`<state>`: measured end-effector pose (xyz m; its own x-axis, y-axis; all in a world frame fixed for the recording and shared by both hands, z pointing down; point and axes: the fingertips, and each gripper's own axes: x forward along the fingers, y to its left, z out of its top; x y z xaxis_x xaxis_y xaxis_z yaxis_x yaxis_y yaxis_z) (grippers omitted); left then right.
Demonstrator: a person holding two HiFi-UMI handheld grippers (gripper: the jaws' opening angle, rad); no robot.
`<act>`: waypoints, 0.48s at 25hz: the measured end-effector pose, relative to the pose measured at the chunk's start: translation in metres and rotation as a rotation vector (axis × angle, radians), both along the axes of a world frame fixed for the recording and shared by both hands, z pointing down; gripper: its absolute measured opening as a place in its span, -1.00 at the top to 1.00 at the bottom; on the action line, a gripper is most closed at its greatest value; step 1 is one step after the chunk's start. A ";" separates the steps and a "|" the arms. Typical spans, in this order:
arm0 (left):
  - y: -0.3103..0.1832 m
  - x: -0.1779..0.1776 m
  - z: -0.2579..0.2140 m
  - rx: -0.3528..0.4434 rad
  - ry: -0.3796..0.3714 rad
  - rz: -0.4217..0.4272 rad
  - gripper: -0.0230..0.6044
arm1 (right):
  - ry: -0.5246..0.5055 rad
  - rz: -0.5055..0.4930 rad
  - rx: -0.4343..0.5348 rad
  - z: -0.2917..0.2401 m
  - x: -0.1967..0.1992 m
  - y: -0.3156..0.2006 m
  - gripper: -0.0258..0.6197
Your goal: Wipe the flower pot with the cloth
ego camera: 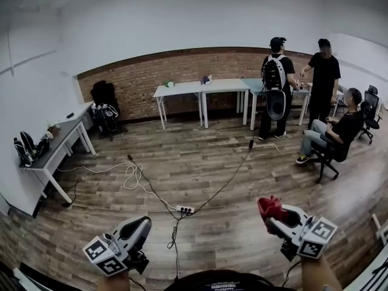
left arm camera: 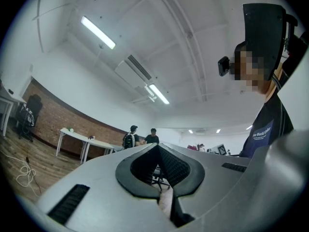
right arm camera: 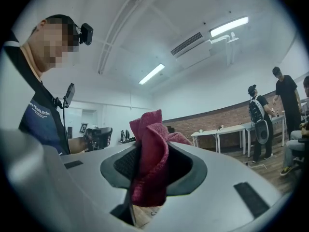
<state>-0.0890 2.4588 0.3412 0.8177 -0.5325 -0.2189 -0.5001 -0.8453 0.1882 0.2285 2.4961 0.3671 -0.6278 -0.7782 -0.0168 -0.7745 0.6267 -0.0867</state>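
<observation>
since no flower pot can be made out in any view, both grippers hover low over the wood floor [ego camera: 206, 162] rather than at work. at 5 o'clock in the head view the right gripper [ego camera: 271, 218] has its jaws pinched on the bunched red cloth [ego camera: 268, 206]. a wad sticks out past the tips, probably so a soft face meets the pot first. at 7 o'clock the left gripper [ego camera: 144, 224] has its jaws pressed together on nothing, seemingly kept free to steady the pot once it is found. just beyond, near 6 o'clock, a power strip [ego camera: 185, 210] lies on the floor with cables [ego camera: 136, 177] trailing off. further out, a grey desk [ego camera: 60, 139] with bags [ego camera: 27, 149] stands at 9 o'clock. white tables [ego camera: 200, 88] line the brick wall [ego camera: 133, 83] at 12 o'clock, a small greenish thing on them too small to name. three people [ego camera: 315, 96] gather at 2 o'clock.
</observation>
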 end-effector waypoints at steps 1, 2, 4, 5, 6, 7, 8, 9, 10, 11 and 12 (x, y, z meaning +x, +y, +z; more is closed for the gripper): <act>-0.001 0.011 -0.001 -0.003 0.000 0.006 0.92 | 0.000 0.006 -0.002 0.000 0.011 0.002 0.54; -0.001 0.022 -0.001 -0.005 0.000 0.012 0.92 | 0.001 0.012 -0.005 0.000 0.022 0.004 0.54; 0.001 0.047 -0.001 -0.008 0.000 0.024 0.92 | 0.009 0.023 -0.012 0.003 0.045 0.008 0.54; 0.002 0.060 -0.001 -0.008 0.001 0.029 0.92 | 0.016 0.026 -0.014 0.004 0.056 0.011 0.54; 0.002 0.073 0.000 -0.010 0.003 0.035 0.92 | 0.023 0.028 -0.016 0.005 0.067 0.012 0.54; 0.003 0.086 0.001 -0.011 0.005 0.041 0.92 | 0.030 0.029 -0.017 0.006 0.078 0.013 0.54; 0.003 0.098 0.003 -0.014 0.007 0.046 0.92 | 0.037 0.029 -0.018 0.007 0.087 0.014 0.54; 0.003 0.109 0.005 -0.018 0.009 0.052 0.92 | 0.043 0.027 -0.018 0.008 0.095 0.013 0.54; 0.002 0.118 0.007 -0.024 0.010 0.057 0.92 | 0.049 0.025 -0.019 0.009 0.102 0.012 0.54; 0.001 0.127 0.010 -0.030 0.008 0.063 0.92 | 0.053 0.023 -0.020 0.011 0.107 0.011 0.54; -0.001 0.134 0.013 -0.038 0.004 0.069 0.92 | 0.055 0.022 -0.023 0.012 0.112 0.008 0.54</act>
<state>0.0455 2.4579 0.3544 0.8517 -0.4829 -0.2036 -0.4401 -0.8699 0.2226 0.3410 2.5040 0.3795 -0.6102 -0.7915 0.0351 -0.7919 0.6080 -0.0577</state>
